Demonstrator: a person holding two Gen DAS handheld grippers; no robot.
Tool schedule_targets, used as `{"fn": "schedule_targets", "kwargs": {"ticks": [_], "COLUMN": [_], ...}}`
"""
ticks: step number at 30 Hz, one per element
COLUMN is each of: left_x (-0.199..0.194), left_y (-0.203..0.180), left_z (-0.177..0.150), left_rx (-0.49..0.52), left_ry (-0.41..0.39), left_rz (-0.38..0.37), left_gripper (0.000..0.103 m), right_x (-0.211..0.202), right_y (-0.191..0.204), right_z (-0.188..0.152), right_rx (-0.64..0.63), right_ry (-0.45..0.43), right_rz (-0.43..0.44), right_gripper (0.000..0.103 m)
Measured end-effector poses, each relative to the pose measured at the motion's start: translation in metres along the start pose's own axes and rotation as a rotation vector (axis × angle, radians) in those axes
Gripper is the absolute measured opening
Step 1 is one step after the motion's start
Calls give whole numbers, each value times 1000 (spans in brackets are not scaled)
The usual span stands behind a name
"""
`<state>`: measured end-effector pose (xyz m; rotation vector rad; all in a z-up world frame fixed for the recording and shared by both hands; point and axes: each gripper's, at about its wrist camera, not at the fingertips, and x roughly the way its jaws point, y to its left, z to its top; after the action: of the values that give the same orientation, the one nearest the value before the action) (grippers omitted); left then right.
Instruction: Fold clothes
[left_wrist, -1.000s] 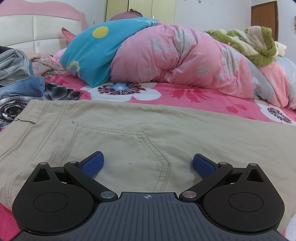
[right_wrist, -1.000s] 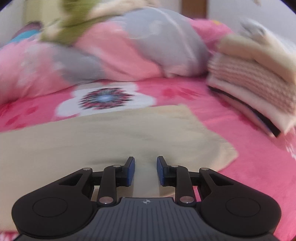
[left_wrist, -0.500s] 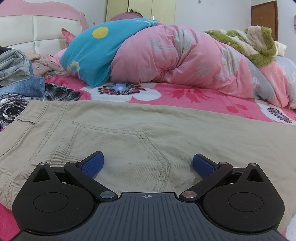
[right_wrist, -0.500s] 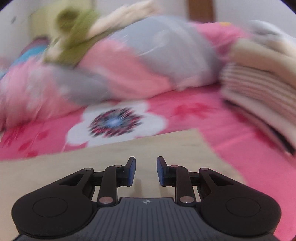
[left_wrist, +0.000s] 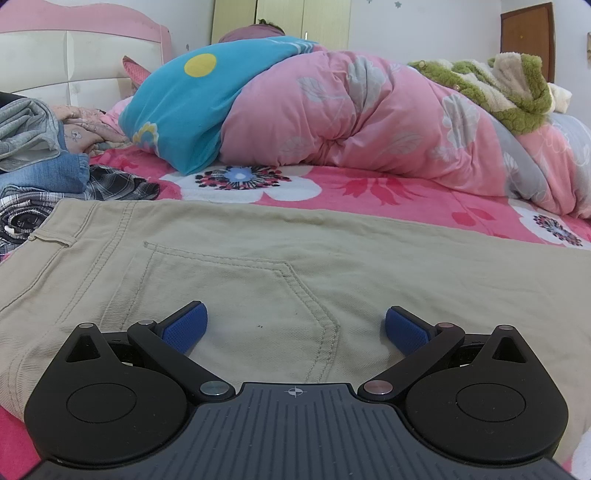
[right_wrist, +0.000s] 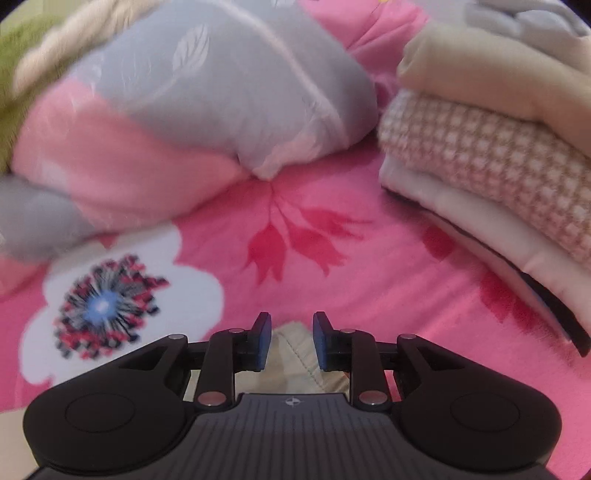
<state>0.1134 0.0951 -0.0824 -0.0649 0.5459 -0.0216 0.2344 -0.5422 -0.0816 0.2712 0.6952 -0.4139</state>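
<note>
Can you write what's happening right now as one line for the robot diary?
step: fold clothes | garment: beige cotton trousers flat on pink flowered bedsheet | left gripper: open above back pocket | right gripper: narrow gap, empty, over trouser hem

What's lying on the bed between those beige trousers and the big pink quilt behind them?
Nothing but the pink flowered bedsheet: in the left wrist view that strip between the trousers and the quilt is bare.

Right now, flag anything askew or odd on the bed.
Nothing is damaged or spilled. The khaki trousers lie flat and smooth; only the unfolded clothes heap at the left edge looks untidy beside the neat folded stack.
</note>
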Motion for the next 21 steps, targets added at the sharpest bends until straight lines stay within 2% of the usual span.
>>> {"fn": "schedule_targets", "kwargs": {"ticks": [3, 8, 9, 12, 14, 16, 18, 21], "left_x": [0, 0, 0, 0, 0, 0, 0, 0], "left_y": [0, 0, 0, 1, 1, 2, 2, 1], "left_z": [0, 0, 0, 0, 0, 0, 0, 0], "left_rx": [0, -3, -3, -7, -9, -8, -7, -7], "left_ry": [0, -2, -2, -4, -5, -5, -5, -5], "left_rz": [0, -2, -3, -6, -8, -7, -6, -5], "left_gripper": [103, 103, 103, 103, 103, 103, 103, 103], "right_x": [-23, -56, -56, -42, -40, -52, -67, -85], "right_y": [-4, -4, -8, -34, -53, -66, -63, -31], "right_z": [-9, -42, -49, -52, -47, -42, -45, -60], "right_rx": [27, -22, -35, -11, 50, 140, 158, 37], "right_ry": [-3, 28, 42, 60, 45, 13, -4, 4], "right_rz": [54, 140, 118, -33, -143, -126, -55, 57], "right_gripper": [26, 28, 28, 25, 30, 30, 30, 31]}}
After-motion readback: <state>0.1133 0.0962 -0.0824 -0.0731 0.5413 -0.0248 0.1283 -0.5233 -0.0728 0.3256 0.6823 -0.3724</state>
